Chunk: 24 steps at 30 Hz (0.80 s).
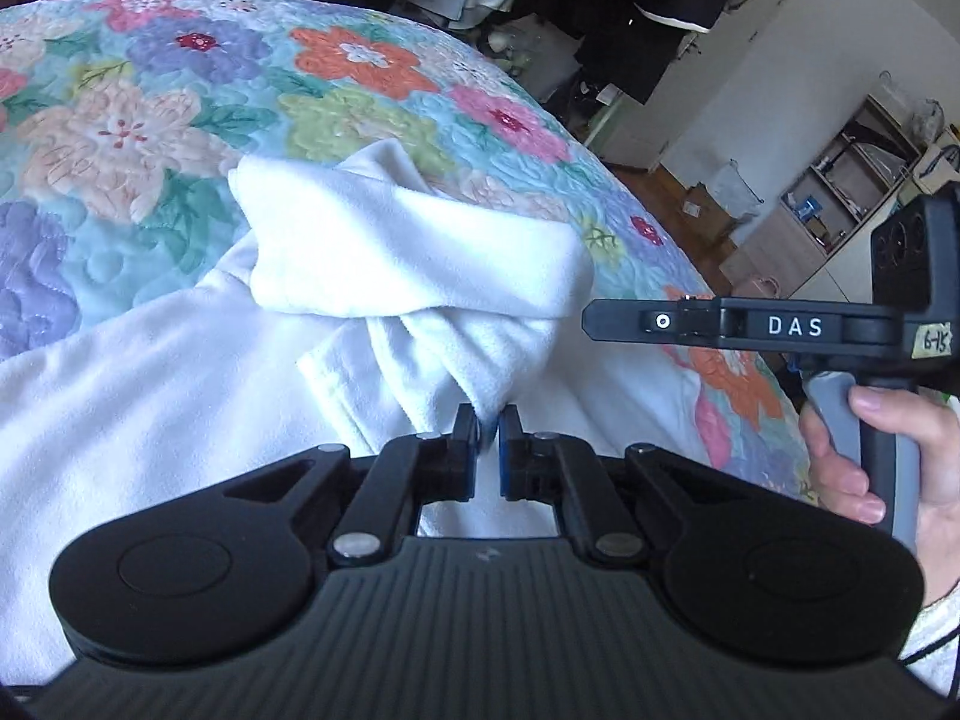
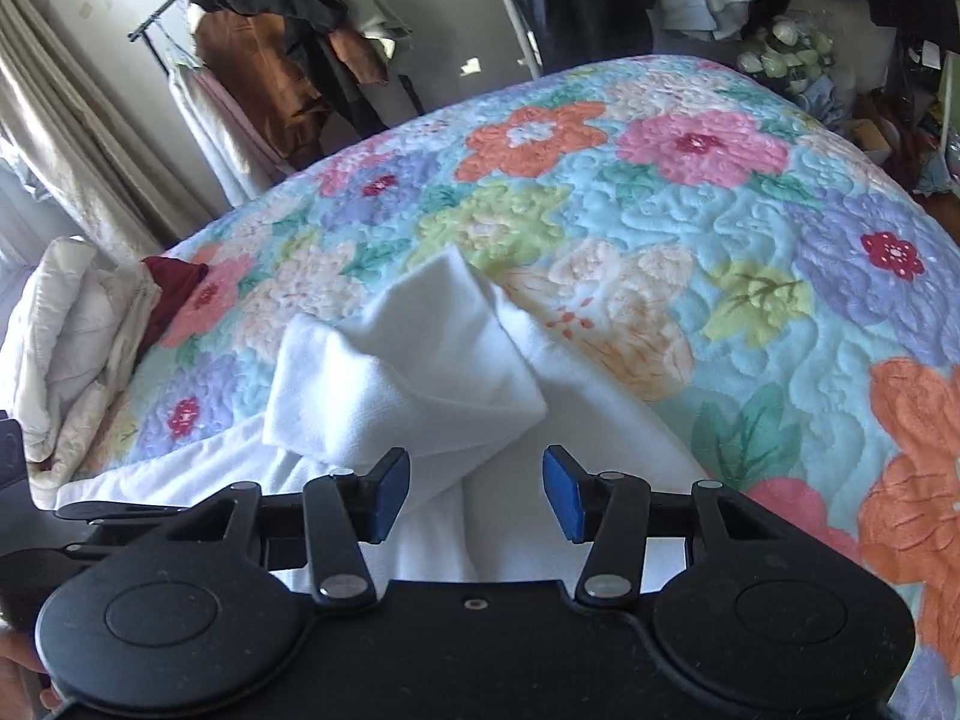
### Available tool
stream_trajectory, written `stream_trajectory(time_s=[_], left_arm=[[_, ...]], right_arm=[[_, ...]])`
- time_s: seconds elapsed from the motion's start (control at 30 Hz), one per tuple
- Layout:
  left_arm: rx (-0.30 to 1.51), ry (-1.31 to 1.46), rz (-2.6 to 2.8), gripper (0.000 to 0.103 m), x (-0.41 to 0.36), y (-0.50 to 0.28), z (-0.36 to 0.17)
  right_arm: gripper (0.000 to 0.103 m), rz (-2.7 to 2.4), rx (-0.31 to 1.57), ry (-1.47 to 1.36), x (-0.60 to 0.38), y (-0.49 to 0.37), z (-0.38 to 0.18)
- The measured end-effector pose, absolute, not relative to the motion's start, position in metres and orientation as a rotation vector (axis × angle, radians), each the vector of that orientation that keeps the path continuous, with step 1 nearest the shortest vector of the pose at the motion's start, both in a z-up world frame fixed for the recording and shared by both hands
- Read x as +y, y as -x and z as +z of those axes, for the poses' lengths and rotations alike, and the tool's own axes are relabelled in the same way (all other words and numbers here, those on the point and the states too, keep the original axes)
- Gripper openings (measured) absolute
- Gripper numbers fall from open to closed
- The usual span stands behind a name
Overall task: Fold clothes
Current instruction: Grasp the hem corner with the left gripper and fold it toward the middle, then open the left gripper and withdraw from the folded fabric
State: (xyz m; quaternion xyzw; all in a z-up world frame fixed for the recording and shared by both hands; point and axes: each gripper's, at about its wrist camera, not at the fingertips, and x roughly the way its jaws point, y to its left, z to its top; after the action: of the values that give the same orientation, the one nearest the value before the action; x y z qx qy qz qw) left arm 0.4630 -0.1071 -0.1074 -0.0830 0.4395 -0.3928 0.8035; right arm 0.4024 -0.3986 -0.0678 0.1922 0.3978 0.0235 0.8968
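Currently a twisted fold of the white garment (image 1: 414, 252) on the floral bed (image 1: 180, 108) is pinched by the left tool (image 1: 489, 426); the sleeve runs ahead. Right tool (image 2: 477, 495) held agape, empty, just beside.

Your white fleece garment (image 1: 150, 384) runs under the left gripper's black body and off the frame's edge. Only fingers of your right hand (image 1: 864, 456) show. The shelf's (image 1: 840, 192) contents are too small to tell.
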Motion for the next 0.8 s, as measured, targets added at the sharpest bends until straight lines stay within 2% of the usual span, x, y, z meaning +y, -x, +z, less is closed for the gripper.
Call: stream_trajectory(time_s=[0.07,0.13,0.43,0.53,0.6,0.63,0.8], left_arm=[[0.956,0.184,-0.814,0.014,-0.106,-0.459,-0.106],[0.996,0.217,-0.778,0.034,-0.103,-0.456,-0.106],[0.969,0.149,-0.676,0.034,-0.085,-0.403,-0.069],[0.937,0.144,-0.665,0.034,-0.079,-0.380,-0.049],[0.964,0.164,-0.670,0.034,-0.084,-0.373,-0.048],[0.964,0.180,-0.674,0.034,-0.087,-0.372,-0.049],[0.900,0.200,-0.596,0.034,-0.100,-0.389,-0.060]], right_arm=[[0.055,0.062,0.830,-0.373,-0.390,-0.398,-0.062],[0.055,0.075,0.842,-0.338,-0.380,-0.393,-0.057],[0.055,0.125,0.875,-0.370,-0.351,-0.347,-0.058],[0.056,0.129,0.843,-0.357,-0.350,-0.331,-0.044],[0.066,0.135,0.818,-0.317,-0.349,-0.324,-0.037],[0.067,0.133,0.783,-0.289,-0.350,-0.322,-0.036],[0.065,0.113,0.678,-0.219,-0.361,-0.324,-0.037]])
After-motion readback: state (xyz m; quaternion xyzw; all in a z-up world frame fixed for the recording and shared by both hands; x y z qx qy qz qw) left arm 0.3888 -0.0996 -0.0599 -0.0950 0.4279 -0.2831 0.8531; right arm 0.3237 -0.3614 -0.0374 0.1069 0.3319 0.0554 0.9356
